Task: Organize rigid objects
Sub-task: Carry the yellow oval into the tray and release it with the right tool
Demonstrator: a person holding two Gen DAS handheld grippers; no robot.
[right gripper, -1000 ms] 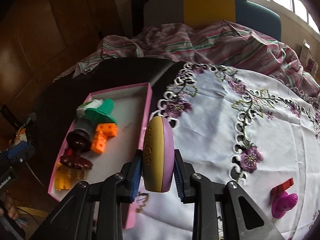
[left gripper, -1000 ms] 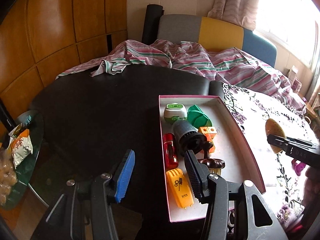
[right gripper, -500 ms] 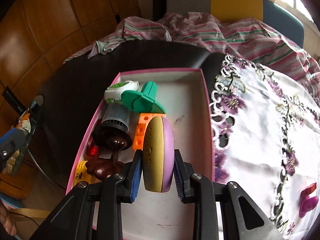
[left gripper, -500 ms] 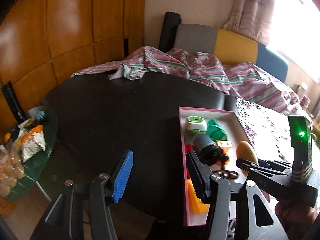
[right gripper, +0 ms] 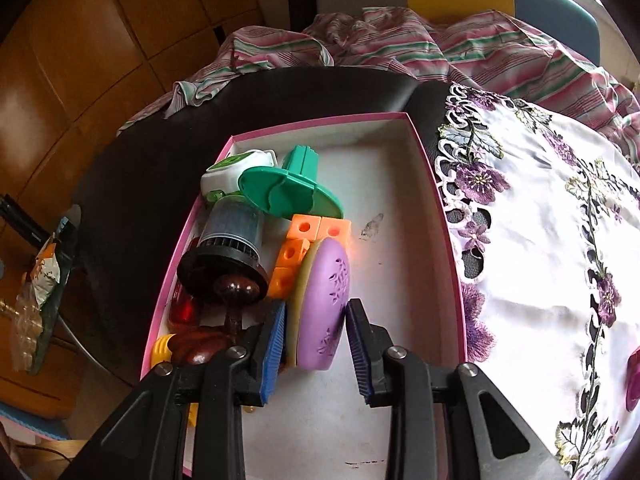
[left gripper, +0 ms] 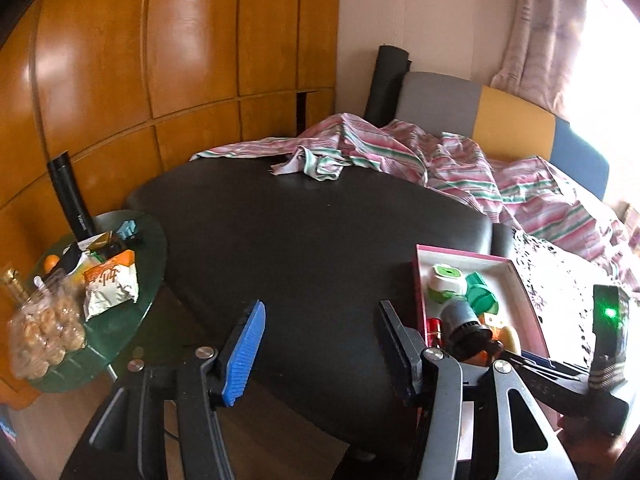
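Observation:
A pink-rimmed white box (right gripper: 430,172) holds a green disc toy (right gripper: 288,192), orange blocks (right gripper: 304,236), a grey-and-black cylinder (right gripper: 232,240), a brown wooden piece (right gripper: 232,300) and a white-green case (right gripper: 228,168). My right gripper (right gripper: 316,344) is open inside the box. The purple-and-yellow oval case (right gripper: 324,300) rests between its fingers, leaning on the orange blocks. My left gripper (left gripper: 320,340) is open and empty over the black table, left of the box (left gripper: 420,280).
A white embroidered cloth (right gripper: 560,240) covers the table right of the box, with a magenta item (right gripper: 634,376) at its right edge. Striped fabric (left gripper: 400,152) lies at the back. A green glass side table (left gripper: 132,280) with snacks stands left.
My right gripper carried the oval case into the box, lowered it beside the orange blocks and opened. My left gripper drew back to the left, away from the box.

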